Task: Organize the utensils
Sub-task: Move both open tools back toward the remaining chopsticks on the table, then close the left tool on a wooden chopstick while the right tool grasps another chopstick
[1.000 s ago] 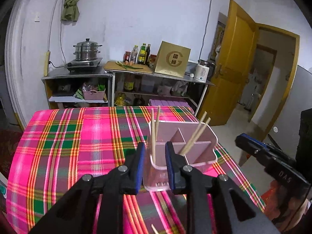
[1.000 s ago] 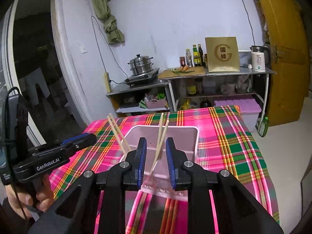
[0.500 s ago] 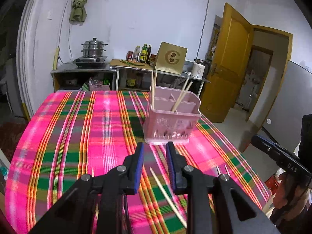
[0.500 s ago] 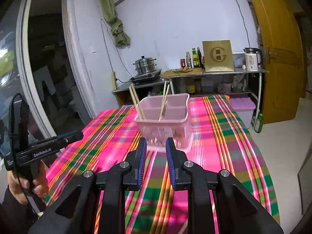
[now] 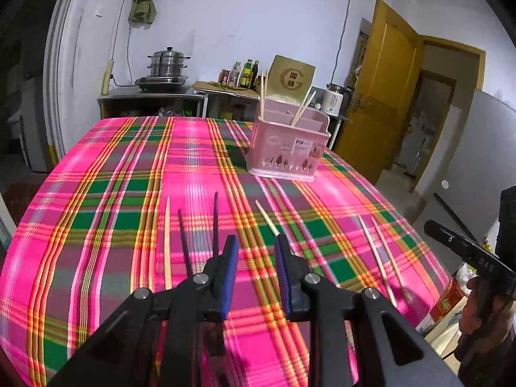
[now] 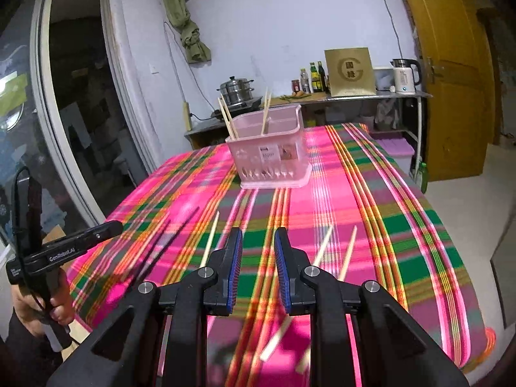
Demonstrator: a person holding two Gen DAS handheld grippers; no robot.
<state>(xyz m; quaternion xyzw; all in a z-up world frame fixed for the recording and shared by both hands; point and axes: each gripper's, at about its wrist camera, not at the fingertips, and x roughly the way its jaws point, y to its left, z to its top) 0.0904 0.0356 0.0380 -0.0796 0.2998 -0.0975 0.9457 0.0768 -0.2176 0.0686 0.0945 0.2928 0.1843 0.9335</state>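
1. Sitting toward the far end of the bench [image 5: 106, 193], on the plaid cloth, is the pink caddy [image 5: 288, 148], upright, with two pairs of wooden chopsticks [image 5: 302, 109] standing in it.
2. Nearer than the caddy, loose chopsticks lie flat on the cloth: one pale stick [image 5: 167, 242], a black pair [image 5: 198, 229] just beside it, another pale stick [image 5: 267, 217], and two pale ones [image 5: 375, 251] off to the caddy's right side.
3. Left gripper [image 5: 257, 274] hangs over the cloth short of the caddy, jaws apart, nothing between them.
4. Right gripper [image 6: 257, 271], same deal: jaws apart, empty.
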